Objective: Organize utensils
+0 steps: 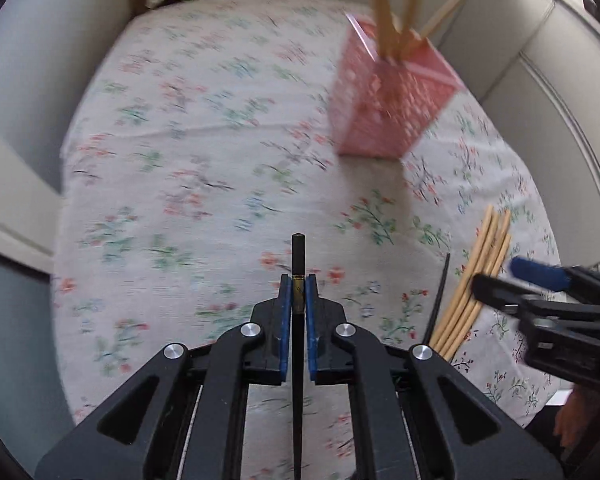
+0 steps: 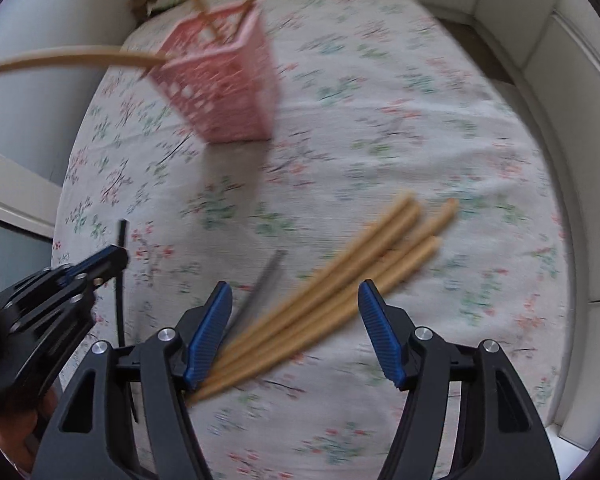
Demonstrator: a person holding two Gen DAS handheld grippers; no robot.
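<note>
Left wrist view: left gripper (image 1: 299, 288) clamped on a black chopstick (image 1: 298, 256), its tip just past the pads; pink basket (image 1: 388, 108) ahead to the right, wooden sticks upright in it; bundle of wooden chopsticks (image 1: 474, 284) lying to the right on the floral cloth (image 1: 188, 168), beside a second black stick (image 1: 440, 296).

Right wrist view: right gripper (image 2: 296, 332) wide, nothing gripped; wooden chopsticks (image 2: 340, 280) lie beneath and between the jaws; basket (image 2: 224, 84) ahead left.
</note>
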